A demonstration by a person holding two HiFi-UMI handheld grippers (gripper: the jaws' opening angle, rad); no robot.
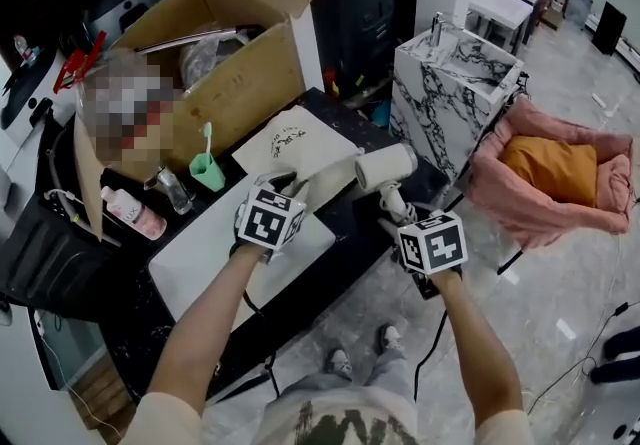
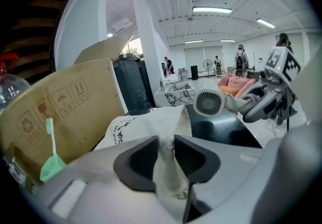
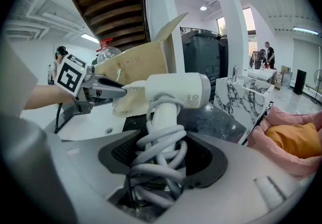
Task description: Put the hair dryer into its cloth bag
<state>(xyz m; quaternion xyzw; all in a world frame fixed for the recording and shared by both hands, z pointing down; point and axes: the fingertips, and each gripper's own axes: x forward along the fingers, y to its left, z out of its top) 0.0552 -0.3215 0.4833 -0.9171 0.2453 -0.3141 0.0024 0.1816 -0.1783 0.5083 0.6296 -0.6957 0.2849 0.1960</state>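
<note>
While left gripper (image 2: 167, 160) pinches cloth bag (image 2: 146, 122) | hair dryer (image 1: 386, 168) outside it

Head view steeply downward; gripper views close, roughly face-to-face, both on hair dryer (image 1: 388, 169).

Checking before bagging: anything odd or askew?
The cord is coiled round the handle of the hair dryer, so the right tool clamps on cord loops, not bare handle. The left tool pinches the cloth bag.

Umbrella, upward-arrow and recycling pictograms mark the side of the cardboard box (image 2: 75, 107); black script on the cloth bag (image 2: 141, 123) is too small to read.
</note>
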